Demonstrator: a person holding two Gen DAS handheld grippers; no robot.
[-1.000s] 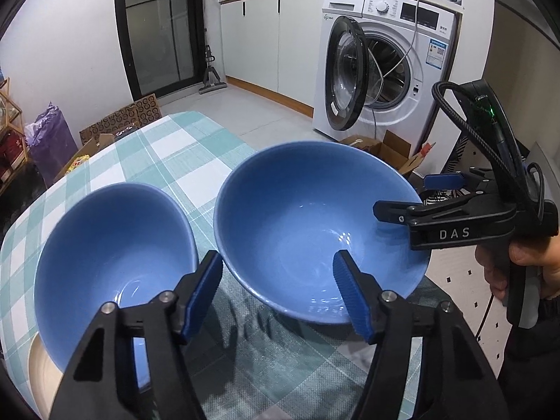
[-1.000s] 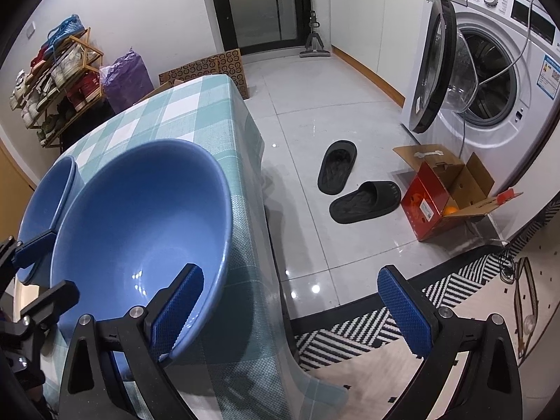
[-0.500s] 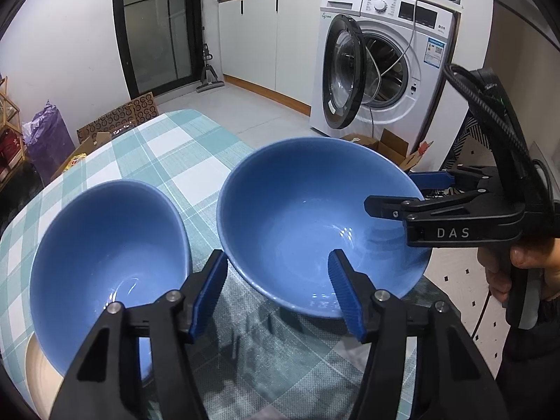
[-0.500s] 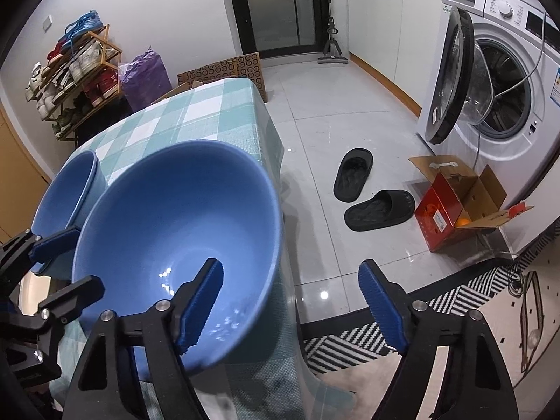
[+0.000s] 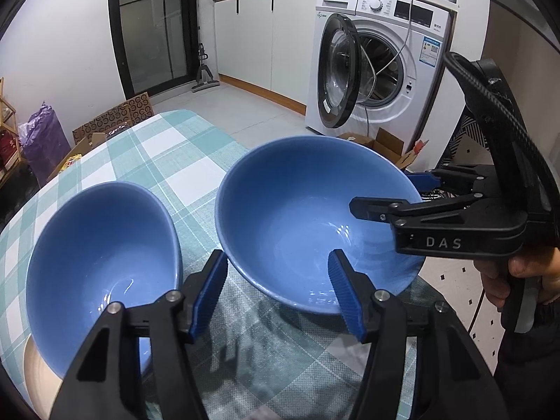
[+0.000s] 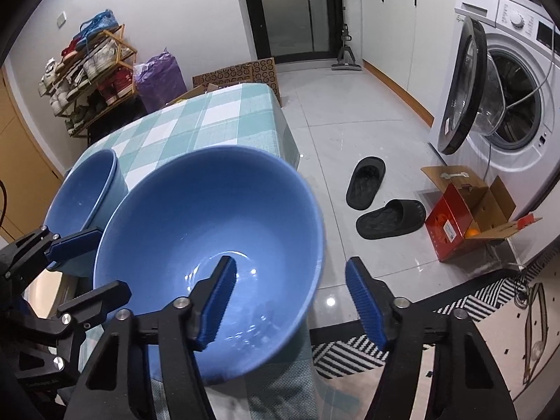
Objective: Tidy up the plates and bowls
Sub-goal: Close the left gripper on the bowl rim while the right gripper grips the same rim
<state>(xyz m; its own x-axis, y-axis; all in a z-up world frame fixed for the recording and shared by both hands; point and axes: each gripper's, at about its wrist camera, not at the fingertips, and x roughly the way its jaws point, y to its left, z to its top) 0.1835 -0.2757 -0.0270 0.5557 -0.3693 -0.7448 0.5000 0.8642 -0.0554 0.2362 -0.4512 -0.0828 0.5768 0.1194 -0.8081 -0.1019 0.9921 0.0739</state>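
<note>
**Currently on the table: two blue bowls, two grippers at the larger one**

Item 1. Large blue bowl (image 5: 301,217), upright on the checked tablecloth (image 5: 164,154), at the table's corner nearest the washing machine (image 5: 381,66). In the right wrist view its far rim sits close to the table edge, above the floor.

Item 2. Smaller blue bowl (image 5: 101,255), just beside the large one on its left, resting on a pale plate (image 5: 35,378) of which only a sliver shows. In the right wrist view it looks like two bowls nested, with a doubled rim.

Item 3. Left gripper (image 5: 280,290), jaws part open, straddling the near rim of the large bowl: one pad inside, one outside. The pads stand clear of the wall; no grip.

Item 4. Right gripper (image 6: 290,301), held by a hand (image 5: 525,276), straddling the bowl's right-hand rim, one finger inside the bowl and the other outside. Its jaws have just been closing with the rim between them; a gap remains on each side, so not clamped.

Item 5. Surroundings: two black slippers (image 6: 378,199) and an open red carton (image 6: 465,210) on the floor, shoe rack (image 6: 87,70) against the wall.
</note>
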